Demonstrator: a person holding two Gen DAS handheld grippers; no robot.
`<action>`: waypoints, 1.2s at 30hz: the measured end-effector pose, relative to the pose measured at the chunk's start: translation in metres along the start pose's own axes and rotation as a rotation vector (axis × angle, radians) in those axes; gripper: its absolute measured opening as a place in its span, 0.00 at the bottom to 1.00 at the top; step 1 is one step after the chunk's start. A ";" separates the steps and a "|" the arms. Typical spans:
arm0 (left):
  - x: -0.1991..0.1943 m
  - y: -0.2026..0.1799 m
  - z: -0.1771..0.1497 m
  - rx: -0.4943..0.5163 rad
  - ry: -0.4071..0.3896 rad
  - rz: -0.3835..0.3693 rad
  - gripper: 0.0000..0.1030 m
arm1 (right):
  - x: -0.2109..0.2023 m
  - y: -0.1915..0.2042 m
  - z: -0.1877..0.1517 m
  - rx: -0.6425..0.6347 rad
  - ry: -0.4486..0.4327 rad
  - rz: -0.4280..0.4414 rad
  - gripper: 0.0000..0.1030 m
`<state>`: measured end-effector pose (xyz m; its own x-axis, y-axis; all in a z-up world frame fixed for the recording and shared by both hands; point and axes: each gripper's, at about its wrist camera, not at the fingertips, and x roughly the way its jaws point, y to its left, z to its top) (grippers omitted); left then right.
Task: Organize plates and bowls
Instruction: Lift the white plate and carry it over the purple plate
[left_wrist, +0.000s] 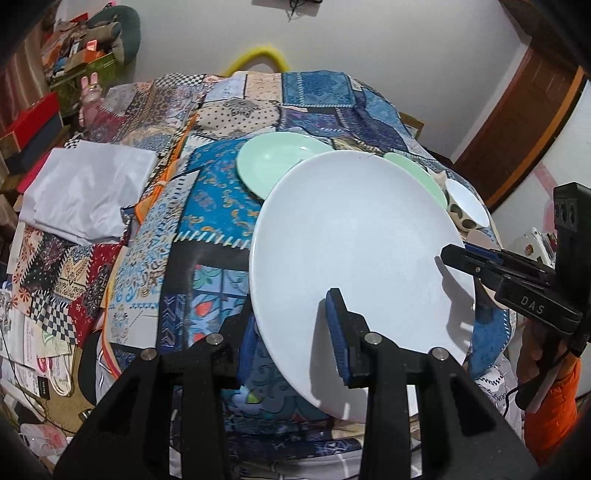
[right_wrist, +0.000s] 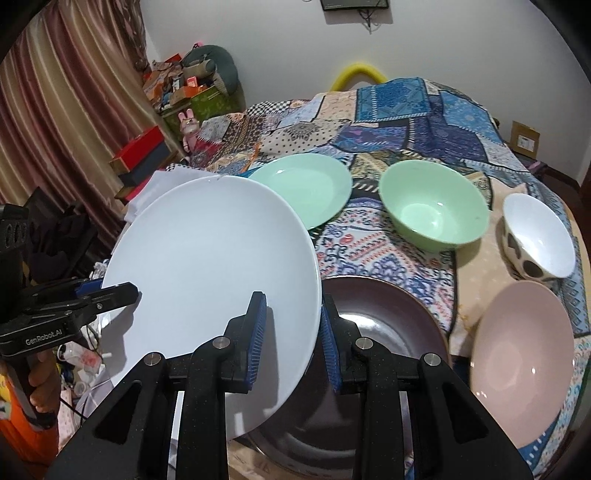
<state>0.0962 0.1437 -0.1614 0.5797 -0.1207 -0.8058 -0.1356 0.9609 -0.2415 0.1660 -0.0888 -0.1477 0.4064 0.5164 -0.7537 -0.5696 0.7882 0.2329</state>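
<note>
Two grippers clamp one white plate (right_wrist: 207, 266), held tilted above the patchwork cloth (left_wrist: 207, 206). Writing: "GenRobot.AI" on the left gripper (right_wrist: 107, 293) body, "DAS" on the right gripper (left_wrist: 456, 254). Left gripper (left_wrist: 291, 339) pinches the near rim, fingers narrowed on it; right gripper (right_wrist: 291, 339) grips the opposite rim likewise. Brown plate (right_wrist: 388, 321) lies beneath, right. Farther: green plate (right_wrist: 306, 192), green bowl (right_wrist: 436, 210), pink bowl (right_wrist: 524, 354), spotted white bowl (right_wrist: 535, 236).

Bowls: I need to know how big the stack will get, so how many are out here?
3: a green bowl mid-table, a spotted white bowl right of it, and a pink bowl nearest on the right. The white plate may hide others.
</note>
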 end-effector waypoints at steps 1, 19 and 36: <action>0.000 -0.004 0.000 0.005 0.001 -0.003 0.34 | -0.003 -0.003 -0.001 0.005 -0.003 -0.003 0.26; 0.014 -0.057 -0.002 0.094 0.044 -0.037 0.34 | -0.027 -0.045 -0.030 0.101 -0.018 -0.028 0.26; 0.058 -0.093 -0.007 0.154 0.135 -0.047 0.34 | -0.021 -0.082 -0.061 0.190 0.024 -0.064 0.26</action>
<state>0.1366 0.0460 -0.1895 0.4682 -0.1885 -0.8633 0.0193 0.9789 -0.2032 0.1602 -0.1847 -0.1882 0.4190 0.4571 -0.7846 -0.3971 0.8693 0.2944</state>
